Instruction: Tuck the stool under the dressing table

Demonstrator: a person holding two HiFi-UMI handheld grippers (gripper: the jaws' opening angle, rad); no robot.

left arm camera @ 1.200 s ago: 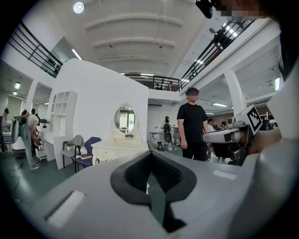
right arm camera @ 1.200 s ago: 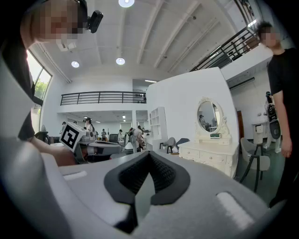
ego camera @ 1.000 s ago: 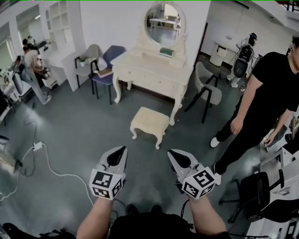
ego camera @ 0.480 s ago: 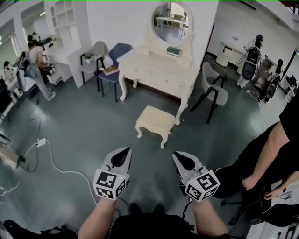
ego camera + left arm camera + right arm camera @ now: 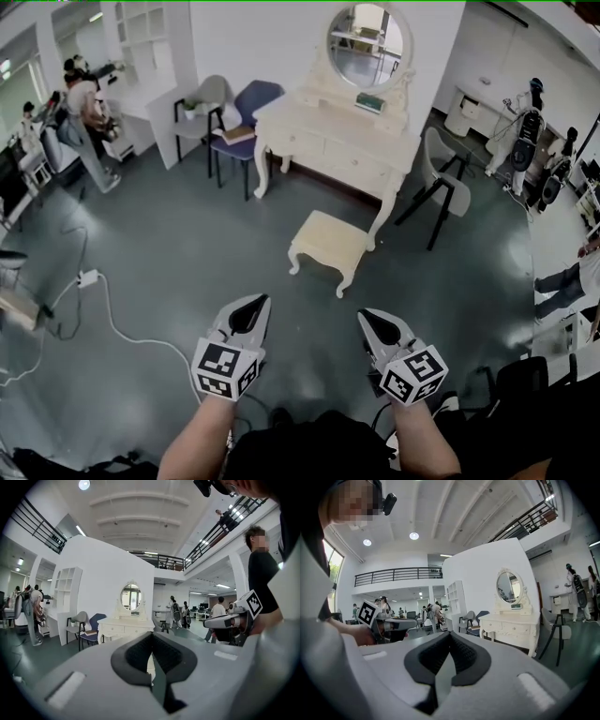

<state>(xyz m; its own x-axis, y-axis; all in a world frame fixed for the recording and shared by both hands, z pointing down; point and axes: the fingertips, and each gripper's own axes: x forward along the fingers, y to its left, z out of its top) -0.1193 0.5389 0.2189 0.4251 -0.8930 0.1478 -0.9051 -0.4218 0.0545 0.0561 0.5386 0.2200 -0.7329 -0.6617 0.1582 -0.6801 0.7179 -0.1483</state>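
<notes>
Open floor (image 5: 187,239) up to stool (image 5: 330,239), cable (image 5: 114,330) on L, chairs (image 5: 253,98) flanking table (image 5: 333,141)

Grey floor (image 5: 169,253), white wall (image 5: 248,42), blue chair (image 5: 260,97) perhaps bearing books (image 5: 234,134).

In the left gripper view, the left gripper (image 5: 152,639) fills the lower frame with its grey body, hiding the dressing table (image 5: 124,627) below its drawers. The stool (image 5: 328,239) cannot be made out there. The right gripper (image 5: 450,637) likewise covers the table's feet in its own view. At the head view's right edge, a person (image 5: 561,279) is cut off. The item (image 5: 368,101) on the tabletop is too small to identify.
</notes>
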